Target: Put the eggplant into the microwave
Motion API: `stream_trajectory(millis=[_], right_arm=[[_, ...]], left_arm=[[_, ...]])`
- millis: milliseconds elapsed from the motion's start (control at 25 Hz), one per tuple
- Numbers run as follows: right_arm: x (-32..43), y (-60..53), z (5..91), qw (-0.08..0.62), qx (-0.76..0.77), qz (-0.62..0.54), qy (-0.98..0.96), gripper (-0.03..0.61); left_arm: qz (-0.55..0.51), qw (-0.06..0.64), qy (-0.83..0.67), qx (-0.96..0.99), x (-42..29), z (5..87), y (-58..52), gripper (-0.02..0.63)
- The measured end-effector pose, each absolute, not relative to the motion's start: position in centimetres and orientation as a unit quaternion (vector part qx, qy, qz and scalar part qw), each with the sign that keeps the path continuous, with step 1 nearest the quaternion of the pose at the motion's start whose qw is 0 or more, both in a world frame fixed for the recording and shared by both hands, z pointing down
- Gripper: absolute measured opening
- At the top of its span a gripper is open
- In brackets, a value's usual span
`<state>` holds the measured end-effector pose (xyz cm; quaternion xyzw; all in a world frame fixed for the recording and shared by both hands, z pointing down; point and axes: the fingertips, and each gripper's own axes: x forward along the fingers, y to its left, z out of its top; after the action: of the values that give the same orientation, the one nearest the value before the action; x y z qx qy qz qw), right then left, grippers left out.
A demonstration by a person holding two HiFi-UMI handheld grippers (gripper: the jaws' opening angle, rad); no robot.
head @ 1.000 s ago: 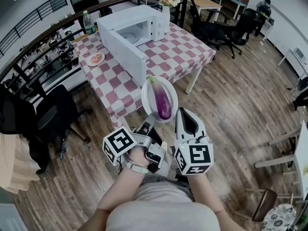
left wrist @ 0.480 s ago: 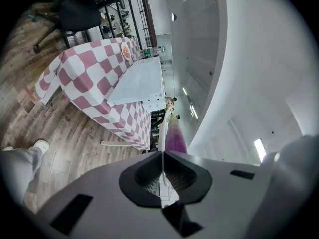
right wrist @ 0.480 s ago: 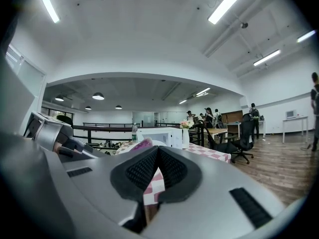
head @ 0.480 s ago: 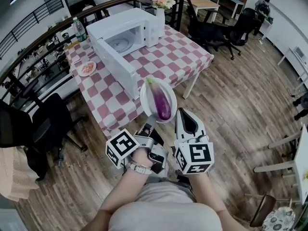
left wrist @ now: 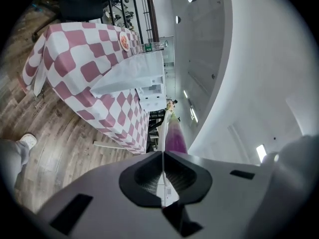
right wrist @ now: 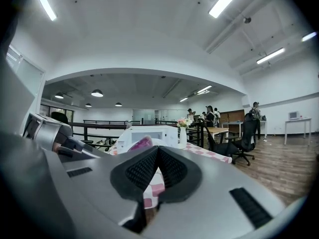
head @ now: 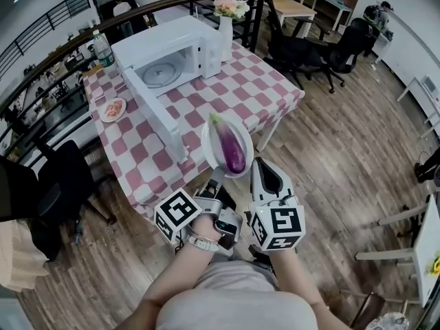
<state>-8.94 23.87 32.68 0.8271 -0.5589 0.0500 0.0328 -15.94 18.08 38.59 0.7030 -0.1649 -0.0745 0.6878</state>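
Note:
A purple eggplant [head: 231, 148] lies on a white plate [head: 214, 135], held up in front of the table's near corner. My left gripper [head: 216, 179] is shut on the plate's near rim. In the left gripper view the rim [left wrist: 162, 180] runs edge-on between the shut jaws, with the eggplant [left wrist: 175, 136] beyond. My right gripper [head: 258, 162] rides beside the plate on the right, shut on nothing. In its own view the jaws [right wrist: 157, 153] meet, and the eggplant [right wrist: 141, 144] peeks over them. The white microwave [head: 168, 50] stands on the table with its door [head: 152, 108] swung open.
The checked table [head: 261, 81] also carries a flower vase [head: 227, 26], a water bottle [head: 102, 47] and a small plate of food [head: 112, 108]. Office chairs [head: 309, 47] stand beyond the table at the right, a black chair [head: 65, 184] at its left. A railing runs behind.
Both grippers have gone forward with the plate and eggplant toward the table. The table and microwave have slid left in the head view. Both grips are unchanged.

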Motion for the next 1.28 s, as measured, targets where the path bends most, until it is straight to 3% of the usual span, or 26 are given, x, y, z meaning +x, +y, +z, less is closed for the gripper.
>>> stream_trajectory(millis=[1280], right_arm=[[4.2, 11.6, 34.2, 0.009, 0.798, 0.071, -0.599, 0.026]], left_arm=[[-0.114, 0.672, -0.231, 0.695, -4.5, 39.0, 7.2, 0.014]])
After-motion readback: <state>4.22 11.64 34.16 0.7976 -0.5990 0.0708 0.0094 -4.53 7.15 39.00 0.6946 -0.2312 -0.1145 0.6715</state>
